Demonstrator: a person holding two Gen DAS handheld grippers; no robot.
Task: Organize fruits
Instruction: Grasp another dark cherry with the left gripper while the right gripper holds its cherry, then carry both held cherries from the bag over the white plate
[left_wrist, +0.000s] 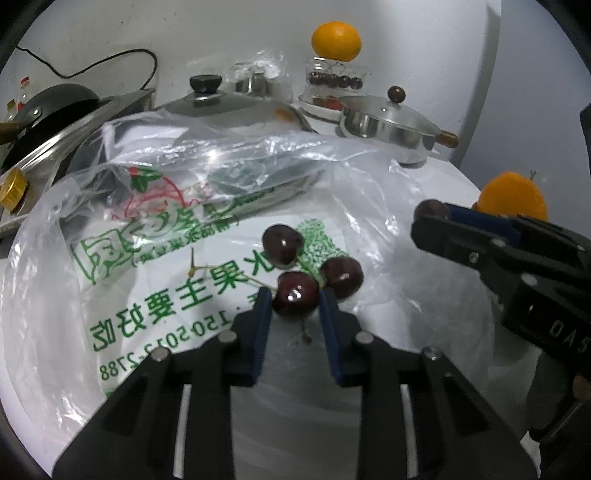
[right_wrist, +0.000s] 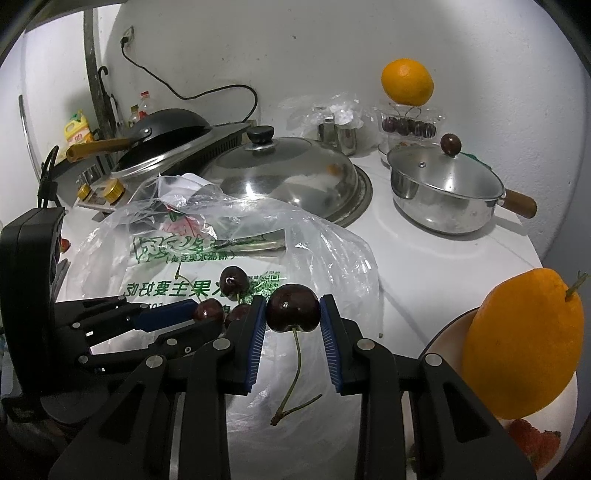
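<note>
Left wrist view: the left gripper (left_wrist: 295, 302) is clamped on one dark cherry (left_wrist: 295, 298), low on the printed plastic bag (left_wrist: 110, 240), with two more cherries (left_wrist: 282, 244) lying loose just beyond it. Right wrist view: the right gripper (right_wrist: 293, 314) pinches a fourth cherry (right_wrist: 293, 308), stem dangling, above the same bag. Two oranges: one on the plate (right_wrist: 443, 332) at right (right_wrist: 521, 343), one (right_wrist: 407, 82) perched on a clear box at the back. Bag lettering is green, mirror-reversed Chinese, with digits reading 150-5013-2788. Two lidded steel pans (right_wrist: 443, 199) behind, plus a black wok (right_wrist: 166, 127).
</note>
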